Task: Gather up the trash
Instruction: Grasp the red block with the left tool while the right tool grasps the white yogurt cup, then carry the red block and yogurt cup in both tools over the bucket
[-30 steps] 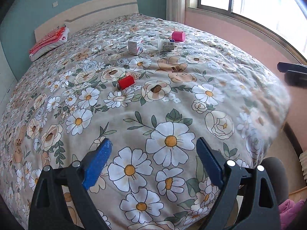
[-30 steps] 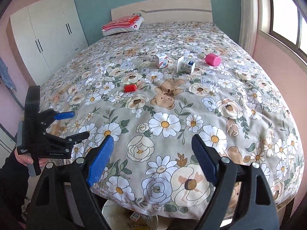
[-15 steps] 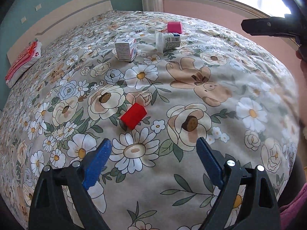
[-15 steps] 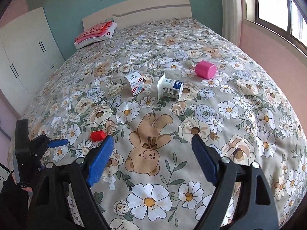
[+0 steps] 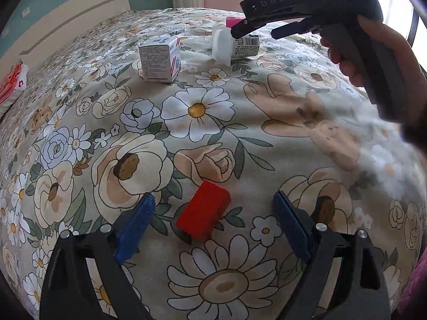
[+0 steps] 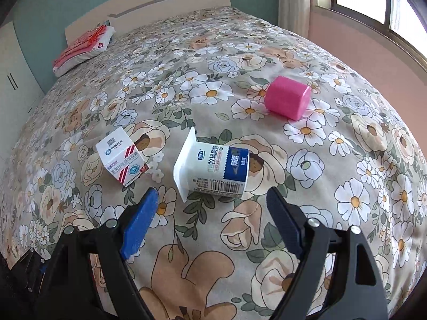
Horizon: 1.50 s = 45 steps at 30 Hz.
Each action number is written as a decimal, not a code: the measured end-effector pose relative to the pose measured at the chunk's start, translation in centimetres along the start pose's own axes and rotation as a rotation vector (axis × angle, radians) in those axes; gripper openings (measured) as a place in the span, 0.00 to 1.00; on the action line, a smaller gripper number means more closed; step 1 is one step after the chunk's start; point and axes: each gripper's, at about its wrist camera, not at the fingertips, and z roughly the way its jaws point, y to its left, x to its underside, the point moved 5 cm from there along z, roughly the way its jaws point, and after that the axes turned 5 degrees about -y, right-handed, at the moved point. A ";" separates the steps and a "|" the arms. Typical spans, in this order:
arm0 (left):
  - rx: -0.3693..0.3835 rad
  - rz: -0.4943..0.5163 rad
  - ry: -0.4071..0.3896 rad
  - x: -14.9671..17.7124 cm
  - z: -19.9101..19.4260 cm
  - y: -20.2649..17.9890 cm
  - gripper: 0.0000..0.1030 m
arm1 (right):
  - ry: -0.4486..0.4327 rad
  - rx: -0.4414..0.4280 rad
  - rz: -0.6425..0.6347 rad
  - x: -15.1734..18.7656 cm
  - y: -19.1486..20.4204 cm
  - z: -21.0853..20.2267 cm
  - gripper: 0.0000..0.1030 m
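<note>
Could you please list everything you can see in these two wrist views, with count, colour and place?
red block: one, red, on the bedspread between the left gripper's open fingers
yogurt cup: one, white and blue, on its side mid-bed
small carton: one, white with red stripes, left of the cup
pink block: one, pink, beyond the cup
pillow: one, red and white, by the headboard
bedspread: one, floral
left gripper: open
right gripper: open, empty
</note>
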 end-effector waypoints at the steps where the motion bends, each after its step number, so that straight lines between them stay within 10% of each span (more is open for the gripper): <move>1: 0.007 -0.009 0.002 0.1 0.4 0.2 0.89 | -0.001 0.016 0.010 -0.2 -0.1 0.9 0.80; 8: 0.002 -0.103 -0.015 -0.4 1.1 1.0 0.82 | 0.027 0.063 0.096 -1.0 -0.9 5.5 0.79; 11: -0.018 -0.145 -0.025 -0.4 0.8 1.0 0.59 | 0.044 0.055 0.122 -1.0 -1.4 6.4 0.59; 16: 0.016 -0.223 -0.022 0.3 0.1 0.2 0.22 | 0.046 0.049 0.069 -0.6 -1.2 6.1 0.58; 29: -0.089 -0.336 0.019 0.1 -3.7 -1.6 0.22 | -0.004 -0.030 0.029 -0.9 -2.1 -2.6 0.58; 45: -0.331 -0.499 -0.145 -5.1 -21.6 -6.1 0.22 | -0.145 -0.118 -0.087 -0.9 -4.8 -25.0 0.58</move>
